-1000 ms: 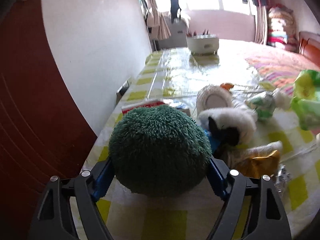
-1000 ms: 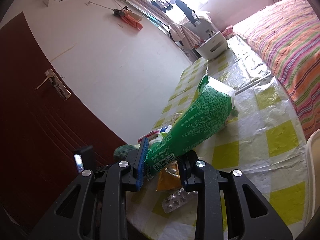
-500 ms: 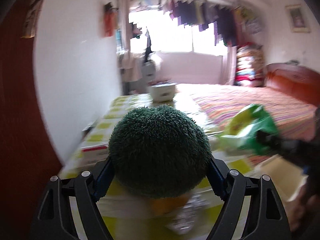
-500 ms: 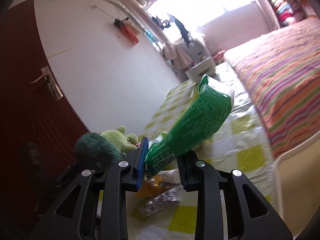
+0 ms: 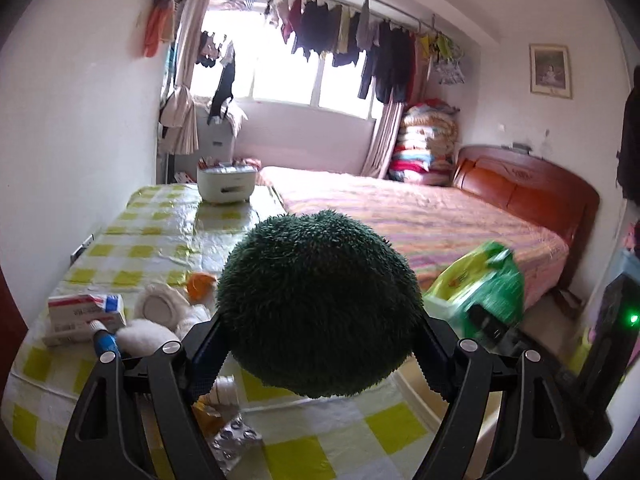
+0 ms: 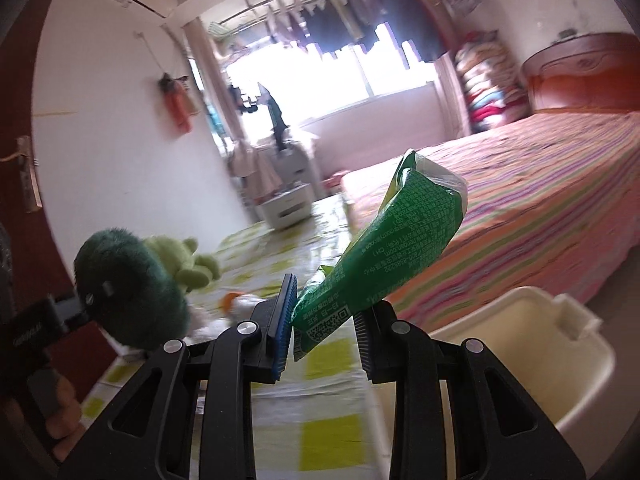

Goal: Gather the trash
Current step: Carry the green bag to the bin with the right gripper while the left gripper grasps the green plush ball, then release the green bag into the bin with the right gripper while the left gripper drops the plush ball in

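left hand-held gripper (image 5: 320, 344) and right hand-held gripper (image 6: 322, 328), both clamped, raised, side by side

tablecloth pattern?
White with yellow-green checks, under a clear plastic cover: tablecloth. Shows best in the left wrist view.

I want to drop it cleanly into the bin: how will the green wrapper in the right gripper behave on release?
The green wrapper looks like thin film pinched at one end by the right gripper, yet it stands up at a slant, so probably light and slightly stiff. Being so light, it may flutter or cling instead of falling straight into the cream bin.
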Available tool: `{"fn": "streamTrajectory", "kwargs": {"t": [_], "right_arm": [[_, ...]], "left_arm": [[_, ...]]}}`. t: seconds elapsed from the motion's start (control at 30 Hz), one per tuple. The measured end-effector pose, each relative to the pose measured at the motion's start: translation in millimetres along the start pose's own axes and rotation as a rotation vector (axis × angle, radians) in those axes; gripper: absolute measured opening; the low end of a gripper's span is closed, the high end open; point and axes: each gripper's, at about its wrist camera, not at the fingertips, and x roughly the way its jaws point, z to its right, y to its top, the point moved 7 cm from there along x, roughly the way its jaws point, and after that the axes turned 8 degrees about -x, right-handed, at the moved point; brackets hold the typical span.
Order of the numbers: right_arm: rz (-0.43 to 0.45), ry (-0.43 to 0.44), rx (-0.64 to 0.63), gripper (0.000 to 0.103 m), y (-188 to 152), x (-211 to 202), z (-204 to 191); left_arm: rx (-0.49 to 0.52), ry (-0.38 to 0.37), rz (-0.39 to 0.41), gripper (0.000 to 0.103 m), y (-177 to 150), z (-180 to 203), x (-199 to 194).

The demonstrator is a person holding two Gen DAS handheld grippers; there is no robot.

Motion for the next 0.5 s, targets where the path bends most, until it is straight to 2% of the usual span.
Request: {"fn": "streamTrajectory", "kwargs": {"t": [0.13,0.23,0.33,0.37,0.43,0.5], "right_arm": [[0.007,-0.094,-0.007,0.027,-4.5,-6.5,18.5],[-0.019,-0.156,-0.057,0.03,-14.6,-5.7,20.5],[-0.027,-0.182,-0.079,0.032,-19.1,-7.0,22.3],[-0.025,-0.197,-0.082,0.034,-19.2,-9.2,22.6],[-0.016,-0.223,-0.079,0.054,-18.9,-14.1,28.9],[0.012,-0.216,-0.039,0.057,-18.0,-23.1,36.4]], "left_arm": [[-0.003,-0.029,-0.023,0.078,-7.1,10.3,0.1],[0.013,-0.045,-0.02,0.078,-9.4,21.3,-1.0],[0.026,-0.06,-0.02,0.078,-12.7,32.0,-1.7],[0.035,-0.067,-0.022,0.078,-14.1,36.1,-1.6],[0.043,-0.078,-0.027,0.078,-17.0,42.6,-1.3],[0.051,-0.09,-0.034,0.079,-18.2,49.5,-0.3]]}}
